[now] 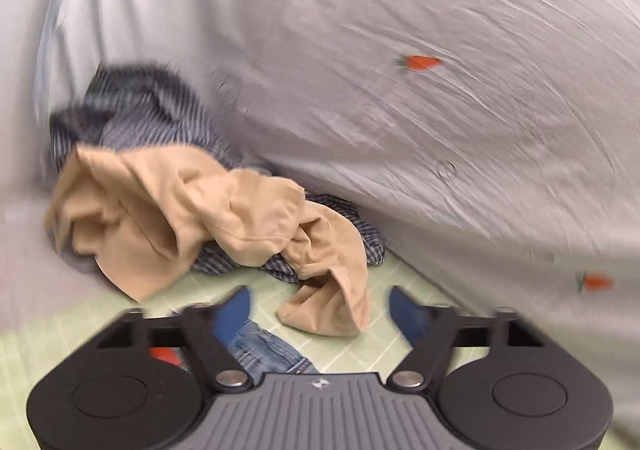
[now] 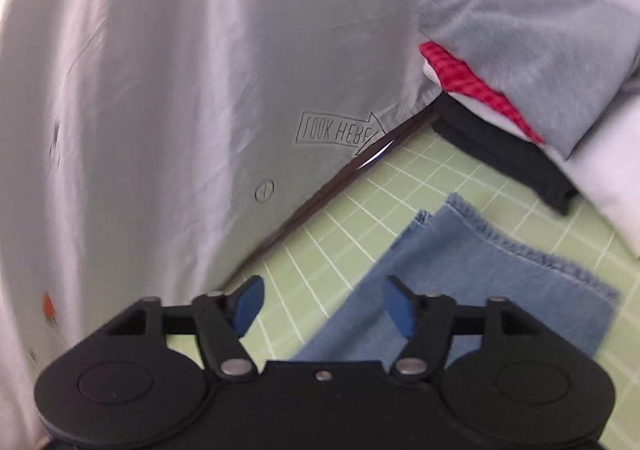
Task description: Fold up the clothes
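Note:
Folded blue jeans [image 2: 460, 282] lie flat on the green gridded mat [image 2: 440, 177]; their waist end [image 1: 268, 350] shows under my left gripper. My left gripper [image 1: 320, 314] stands open above the mat, nothing between its blue pads. Just ahead of it lies a crumpled tan garment [image 1: 192, 217] on top of a dark striped shirt [image 1: 148, 109]. My right gripper [image 2: 324, 306] is open too, over the near edge of the jeans, and its pads are not pressing on the denim.
A grey sheet with small carrot prints [image 1: 420, 61] drapes behind the mat in both views. At the right, a stack holds a grey garment [image 2: 528, 41], a red checked one [image 2: 468, 81] and a black one [image 2: 500, 153], beside a white cushion [image 2: 600, 153].

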`<action>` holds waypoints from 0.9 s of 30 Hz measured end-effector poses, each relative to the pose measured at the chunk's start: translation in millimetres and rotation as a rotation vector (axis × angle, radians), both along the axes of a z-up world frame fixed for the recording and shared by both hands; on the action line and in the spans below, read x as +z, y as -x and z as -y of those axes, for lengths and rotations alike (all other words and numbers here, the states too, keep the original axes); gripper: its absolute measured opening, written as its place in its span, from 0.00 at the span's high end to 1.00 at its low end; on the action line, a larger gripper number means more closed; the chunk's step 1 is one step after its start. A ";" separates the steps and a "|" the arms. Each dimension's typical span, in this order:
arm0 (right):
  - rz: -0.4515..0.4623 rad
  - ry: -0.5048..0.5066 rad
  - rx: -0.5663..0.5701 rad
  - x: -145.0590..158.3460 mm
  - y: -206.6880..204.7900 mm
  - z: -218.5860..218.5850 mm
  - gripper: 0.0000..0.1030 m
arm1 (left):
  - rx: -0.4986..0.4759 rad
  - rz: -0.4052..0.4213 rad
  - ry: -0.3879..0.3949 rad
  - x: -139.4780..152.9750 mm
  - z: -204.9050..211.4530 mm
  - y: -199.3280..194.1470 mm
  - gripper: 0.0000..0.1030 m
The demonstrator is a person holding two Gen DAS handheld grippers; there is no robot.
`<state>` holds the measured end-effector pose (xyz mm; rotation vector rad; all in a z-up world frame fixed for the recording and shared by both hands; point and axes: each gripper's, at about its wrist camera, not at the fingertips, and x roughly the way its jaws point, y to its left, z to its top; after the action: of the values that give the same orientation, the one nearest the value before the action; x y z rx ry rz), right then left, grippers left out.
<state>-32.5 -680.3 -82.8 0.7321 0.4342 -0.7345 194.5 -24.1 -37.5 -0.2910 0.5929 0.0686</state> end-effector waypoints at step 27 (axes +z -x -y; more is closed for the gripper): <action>-0.160 -0.133 -0.340 -79.7 86.1 44.7 0.43 | 0.034 -0.454 -0.225 -118.0 14.9 7.4 0.18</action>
<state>-118.6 -725.0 -162.6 0.8870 0.5140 -1.0967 187.1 -39.0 -155.4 -0.0636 1.0224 0.2372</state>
